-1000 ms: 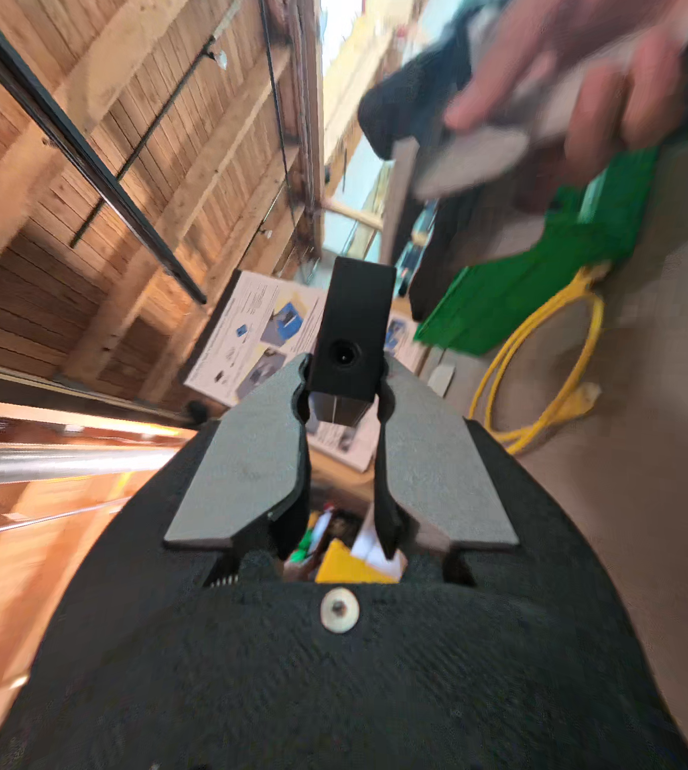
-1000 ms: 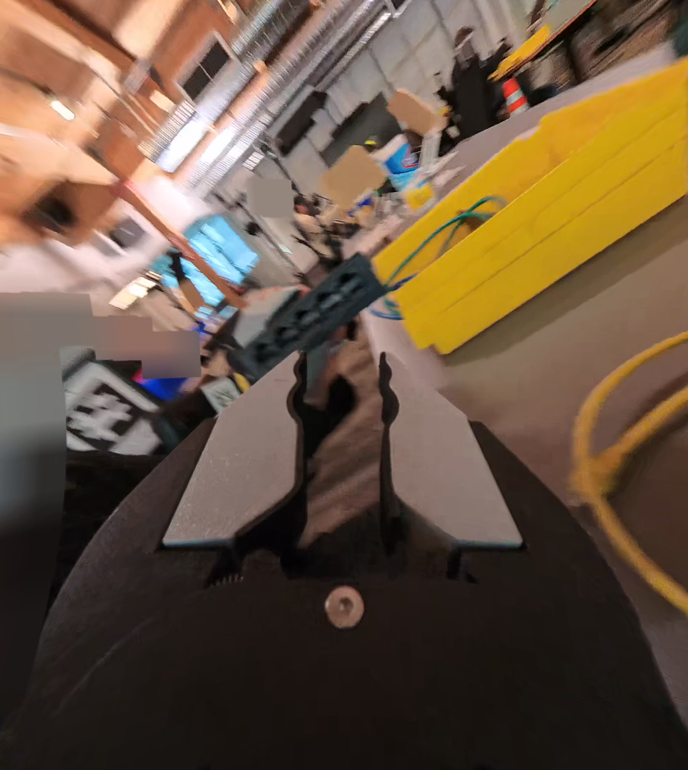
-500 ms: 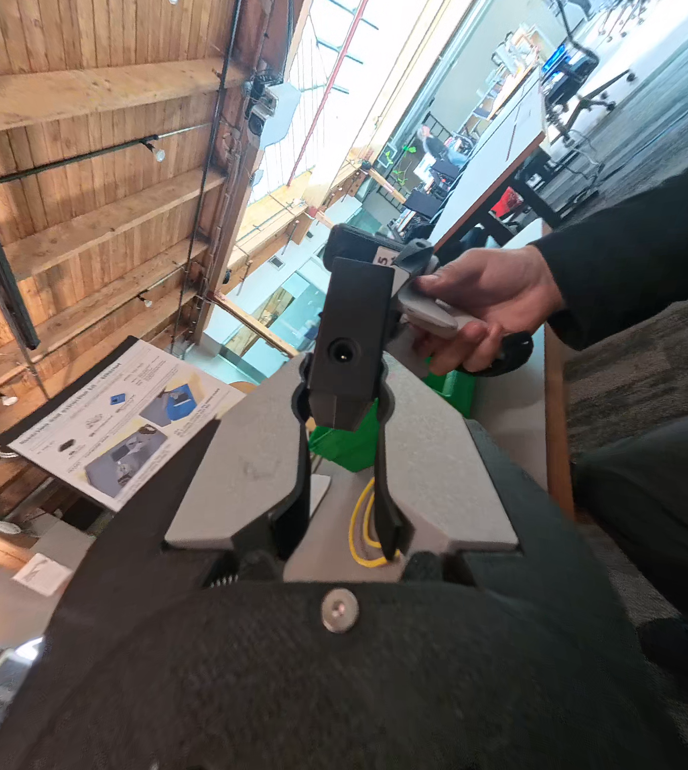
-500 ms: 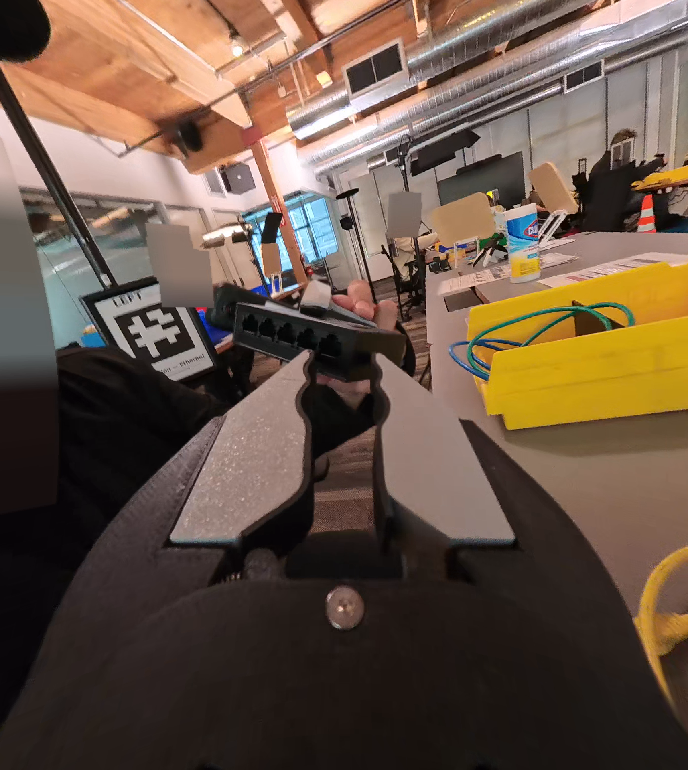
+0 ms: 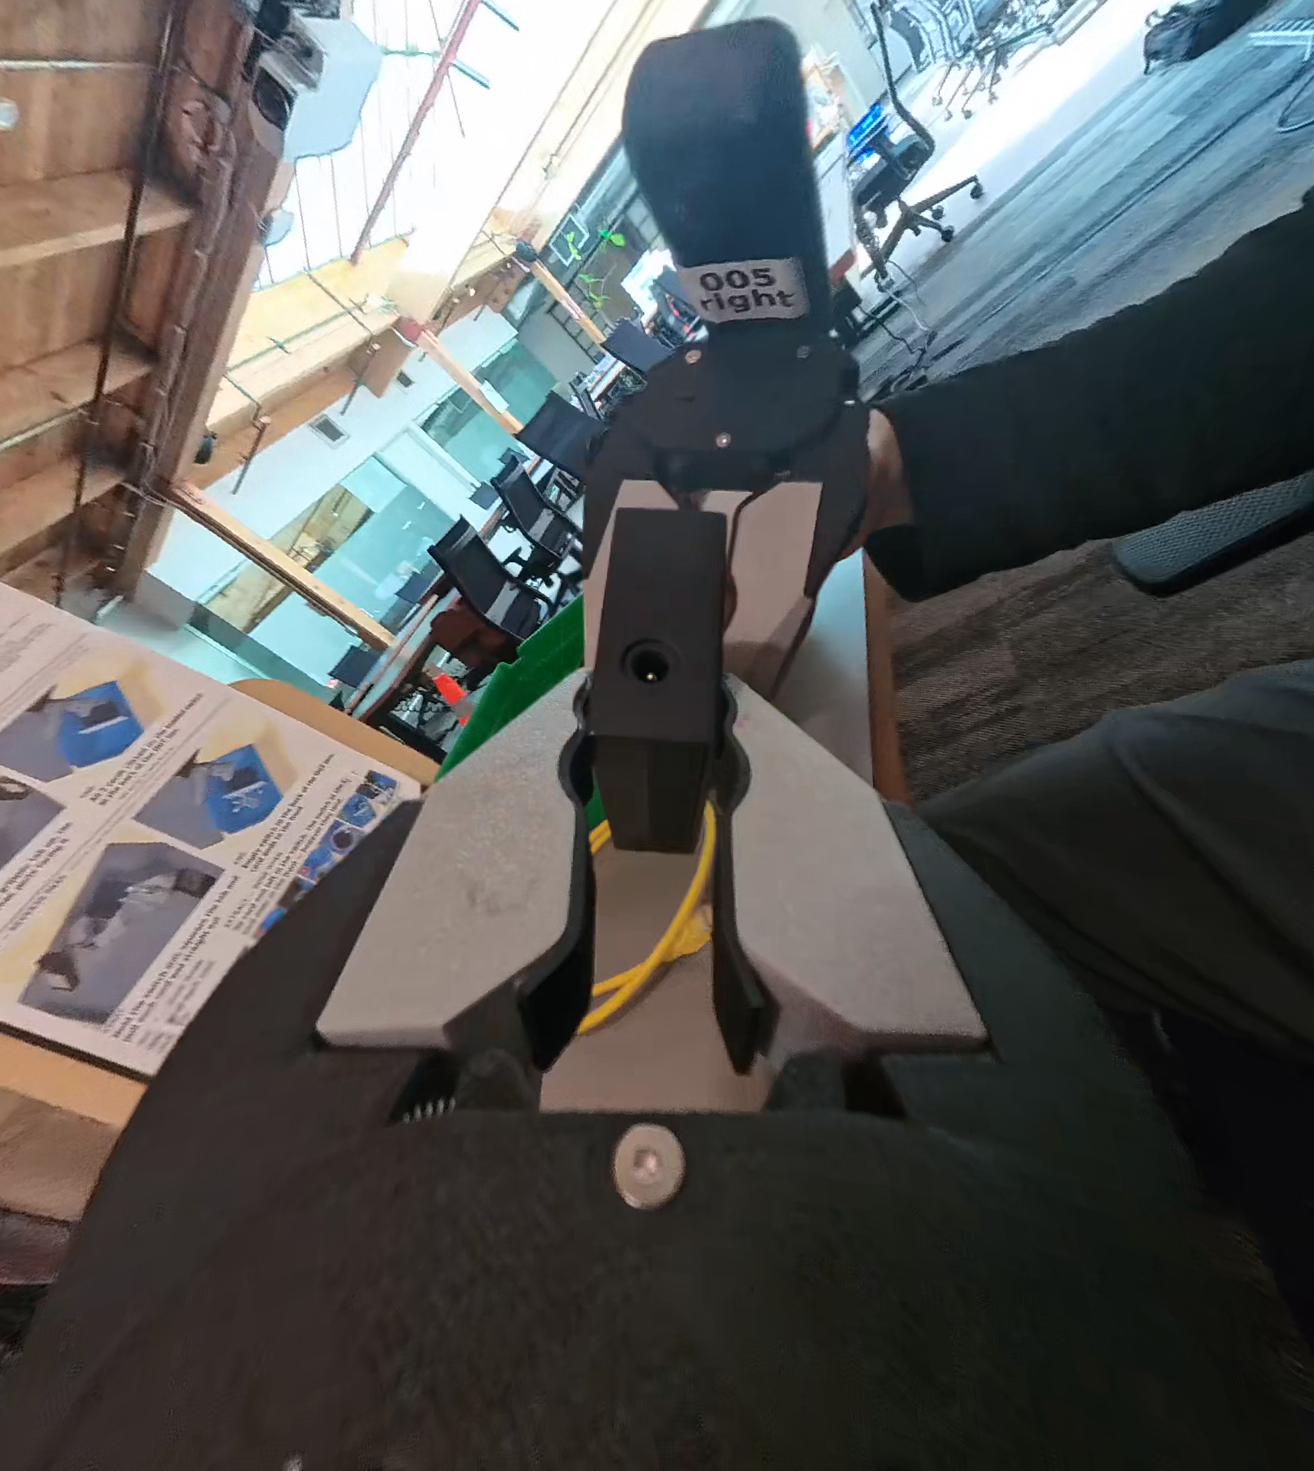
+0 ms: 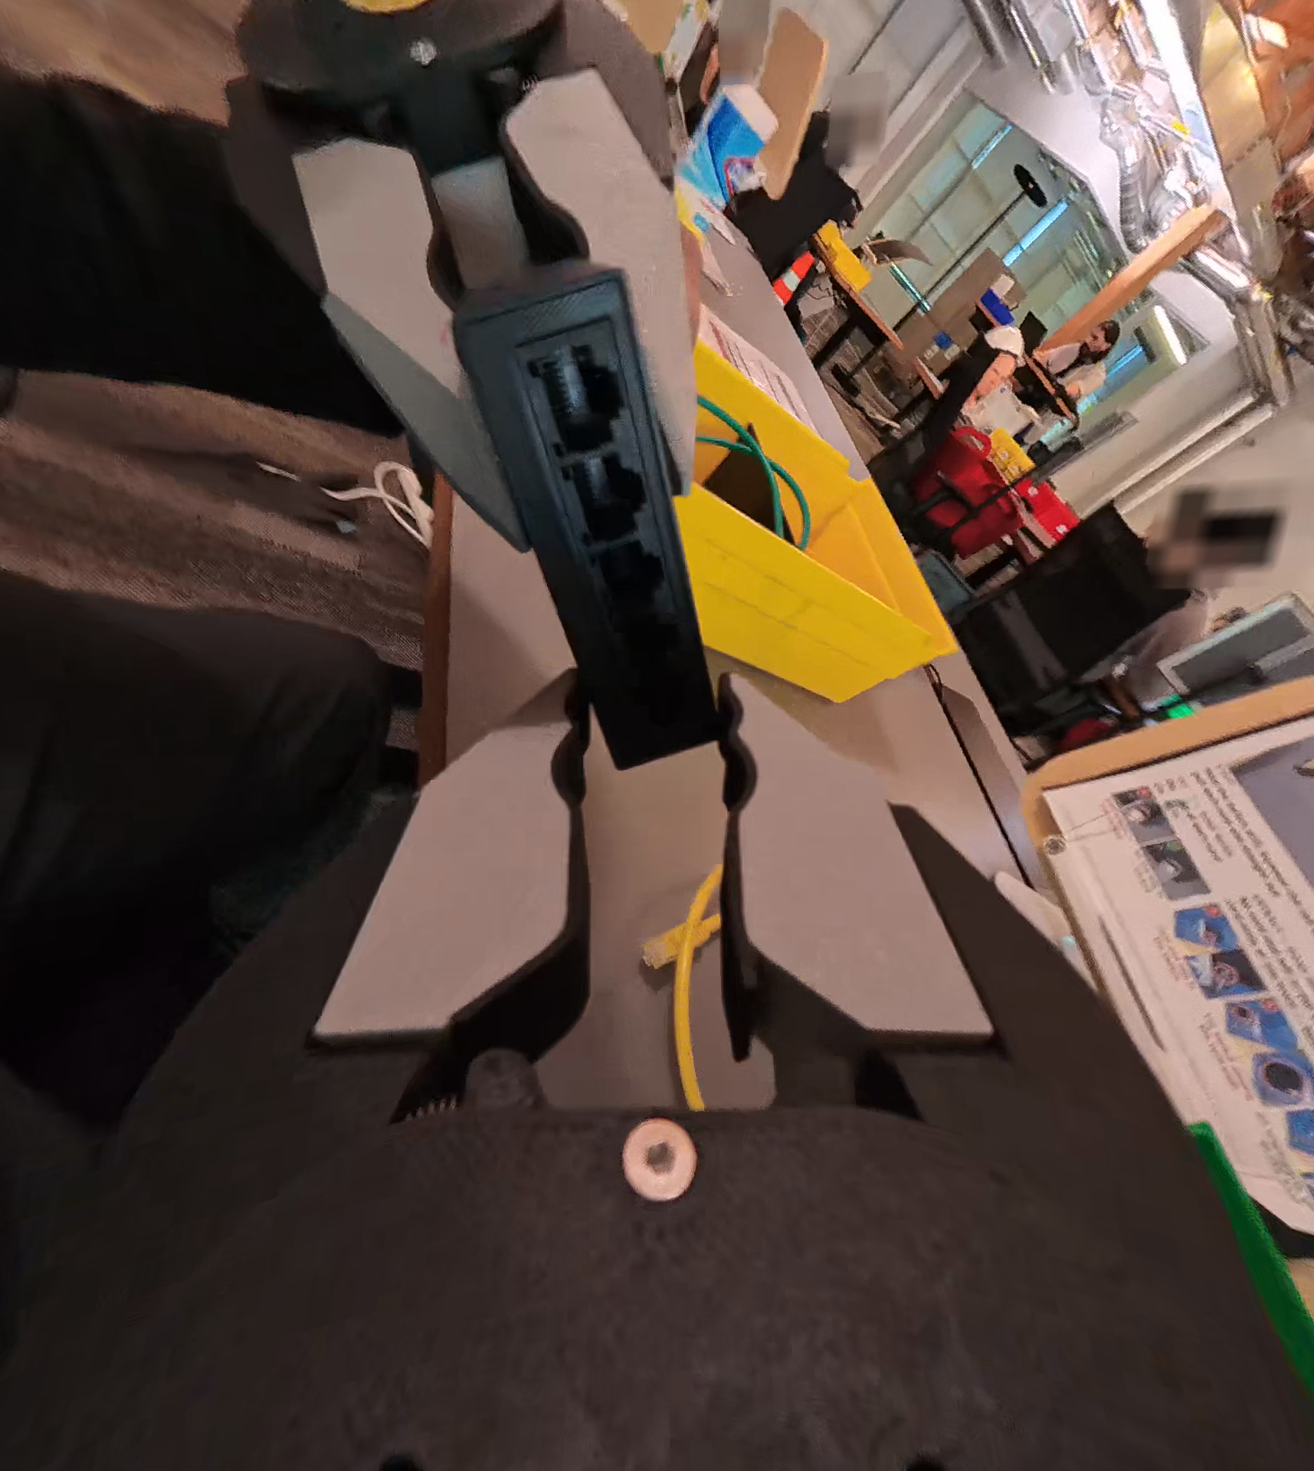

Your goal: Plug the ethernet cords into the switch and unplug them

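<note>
The black ethernet switch (image 5: 657,637) is held in the air, clamped in my left gripper (image 5: 649,716), with its round power socket facing that camera. In the right wrist view the switch (image 6: 614,509) shows its row of empty ports, and its near end sits between the fingertips of my right gripper (image 6: 649,716), whose jaws stand a narrow gap apart around it. The two grippers face each other. A yellow ethernet cord (image 6: 685,995) lies on the grey table below, its plug free; it also shows in the left wrist view (image 5: 669,939).
A yellow bin (image 6: 781,597) holding a green cord (image 6: 765,470) stands on the table behind the switch. A green bin (image 5: 534,661) and a picture instruction sheet (image 5: 120,836) stand on the far side. The table's wooden edge (image 5: 880,676) runs beside the person's dark-clothed legs. The left gripper's tips are roughly 5 cm from the right gripper's.
Both grippers have swung to face each other. The right gripper has closed in on the switch, so the switch's end now sits between its fingertips. The left gripper still holds the switch.
</note>
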A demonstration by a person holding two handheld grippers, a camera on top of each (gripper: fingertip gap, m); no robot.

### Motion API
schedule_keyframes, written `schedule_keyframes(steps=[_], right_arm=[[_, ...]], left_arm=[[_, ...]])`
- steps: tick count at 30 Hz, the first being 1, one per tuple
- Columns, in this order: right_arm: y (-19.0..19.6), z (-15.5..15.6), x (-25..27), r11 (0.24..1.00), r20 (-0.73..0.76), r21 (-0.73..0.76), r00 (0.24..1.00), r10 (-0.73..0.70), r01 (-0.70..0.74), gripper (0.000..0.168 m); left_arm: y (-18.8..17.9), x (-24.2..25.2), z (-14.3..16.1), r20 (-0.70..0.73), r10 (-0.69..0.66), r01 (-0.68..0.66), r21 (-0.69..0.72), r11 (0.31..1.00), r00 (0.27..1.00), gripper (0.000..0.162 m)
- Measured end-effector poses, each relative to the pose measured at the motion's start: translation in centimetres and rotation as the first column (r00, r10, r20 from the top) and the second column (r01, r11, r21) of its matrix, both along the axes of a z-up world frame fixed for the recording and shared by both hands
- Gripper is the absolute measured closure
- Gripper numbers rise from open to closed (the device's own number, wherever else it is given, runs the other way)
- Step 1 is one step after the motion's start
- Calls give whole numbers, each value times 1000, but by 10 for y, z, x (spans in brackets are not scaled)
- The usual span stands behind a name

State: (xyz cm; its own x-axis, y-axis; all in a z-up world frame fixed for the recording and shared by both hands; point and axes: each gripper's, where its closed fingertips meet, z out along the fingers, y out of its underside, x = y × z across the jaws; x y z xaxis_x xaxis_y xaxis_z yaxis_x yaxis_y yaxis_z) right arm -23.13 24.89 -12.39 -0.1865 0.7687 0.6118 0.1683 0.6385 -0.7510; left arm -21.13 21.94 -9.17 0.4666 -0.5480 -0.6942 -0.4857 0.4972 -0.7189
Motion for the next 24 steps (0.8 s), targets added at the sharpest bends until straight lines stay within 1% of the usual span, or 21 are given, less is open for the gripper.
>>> schedule_keyframes(steps=[1, 3, 6, 7, 9, 10, 13, 15, 16, 18, 19, 20, 22, 23, 24], right_arm=[[1, -3, -1, 1000, 19, 24, 1000, -13, 12, 139], [6, -11, 1, 997, 70, 63, 997, -39, 34, 141], [18, -19, 3, 982, 116, 165, 987, -114, 94, 142], [17, -22, 2, 981, 126, 176, 986, -110, 87, 142], [9, -23, 1, 986, 126, 163, 990, -66, 45, 142], [6, -23, 0, 988, 122, 151, 991, -52, 34, 142], [13, -24, 0, 990, 125, 132, 990, -67, 50, 141], [25, -26, 5, 990, 159, 108, 981, -110, 94, 139], [37, -27, 9, 985, 176, 96, 971, -161, 146, 133], [64, -34, 21, 965, 241, 24, 935, -258, 261, 135], [75, -42, 27, 947, 296, -42, 910, -291, 317, 137], [81, -52, 31, 922, 351, -125, 886, -305, 367, 134], [86, -71, 30, 843, 437, -280, 843, -315, 460, 134], [89, -82, 30, 802, 472, -313, 816, -333, 509, 136], [92, -93, 32, 777, 512, -309, 784, -351, 549, 138]], left_arm=[[1, 1, -1, 6, 3, -3, -17, 1000, 1000, 137], [5, -1, -9, -26, 36, -37, -56, 998, 999, 136], [13, -1, -20, -118, 125, -137, -97, 986, 985, 134], [12, 3, -22, -141, 123, -139, -110, 984, 982, 133], [10, 11, -24, -158, 120, -139, -113, 984, 980, 132], [13, 11, -25, -179, 140, -159, -98, 982, 974, 133], [21, 4, -32, -253, 195, -216, -56, 975, 948, 135], [27, -2, -33, -284, 242, -257, -15, 966, 928, 135], [29, -7, -32, -287, 258, -270, -1, 963, 922, 135], [35, -21, -24, -249, 312, -315, 26, 949, 917, 136], [40, -31, -18, -222, 355, -353, 52, 934, 908, 136], [46, -42, -13, -193, 406, -398, 80, 914, 893, 136], [60, -64, -4, -127, 515, -503, 119, 856, 848, 135], [65, -73, -6, -126, 553, -542, 111, 833, 823, 135], [70, -81, -11, -145, 583, -574, 101, 813, 800, 135]])
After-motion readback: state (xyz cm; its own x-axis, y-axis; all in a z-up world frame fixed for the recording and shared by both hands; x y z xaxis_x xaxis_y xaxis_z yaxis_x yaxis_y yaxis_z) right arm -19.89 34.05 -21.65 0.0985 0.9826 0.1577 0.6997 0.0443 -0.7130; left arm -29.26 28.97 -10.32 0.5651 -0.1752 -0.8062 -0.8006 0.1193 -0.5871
